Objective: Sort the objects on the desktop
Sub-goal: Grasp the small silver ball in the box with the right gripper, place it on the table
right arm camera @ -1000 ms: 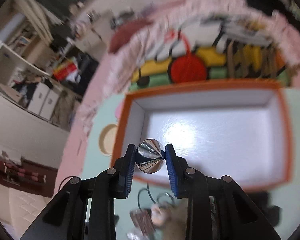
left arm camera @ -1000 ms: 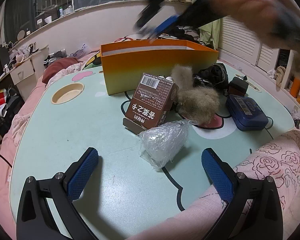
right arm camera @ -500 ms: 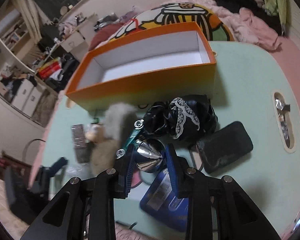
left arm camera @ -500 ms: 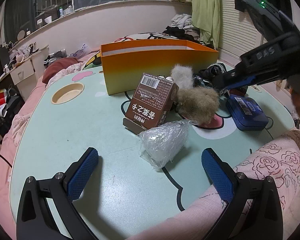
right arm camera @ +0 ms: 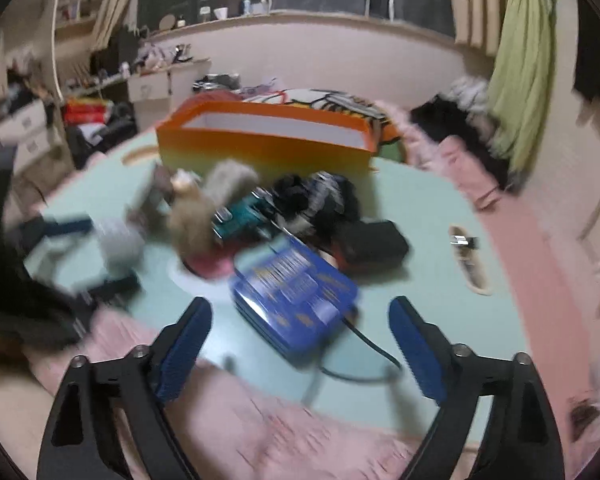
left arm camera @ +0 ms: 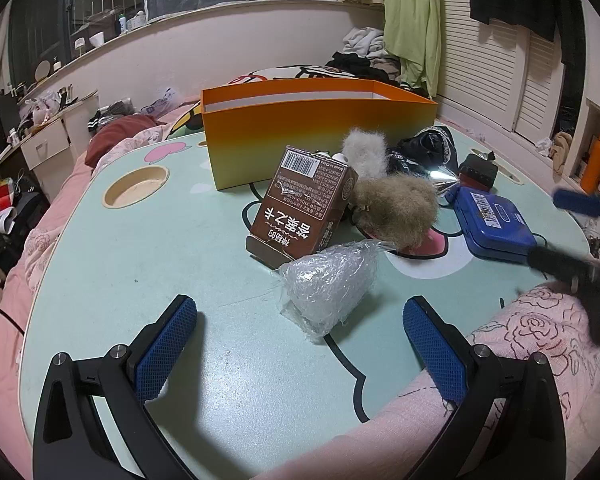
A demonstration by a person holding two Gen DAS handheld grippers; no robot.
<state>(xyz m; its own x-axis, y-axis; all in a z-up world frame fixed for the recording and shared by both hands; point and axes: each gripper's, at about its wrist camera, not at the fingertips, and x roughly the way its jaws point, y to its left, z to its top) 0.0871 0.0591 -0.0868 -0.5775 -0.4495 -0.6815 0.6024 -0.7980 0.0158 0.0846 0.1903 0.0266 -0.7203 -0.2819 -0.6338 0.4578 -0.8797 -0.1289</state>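
Right claw (right arm camera: 300, 344) has just been opening, empty, above the blue case (right arm camera: 296, 300); left claw (left arm camera: 300, 344) spread.

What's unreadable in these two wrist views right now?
- Orange box contents: both views, near wall hides the floor.
- Right wrist view: motion blur smears the blue case print and the teal item.
- Right tool: left wrist view, blurred, cut by the edge.
- Item behind the brown carton: hidden.
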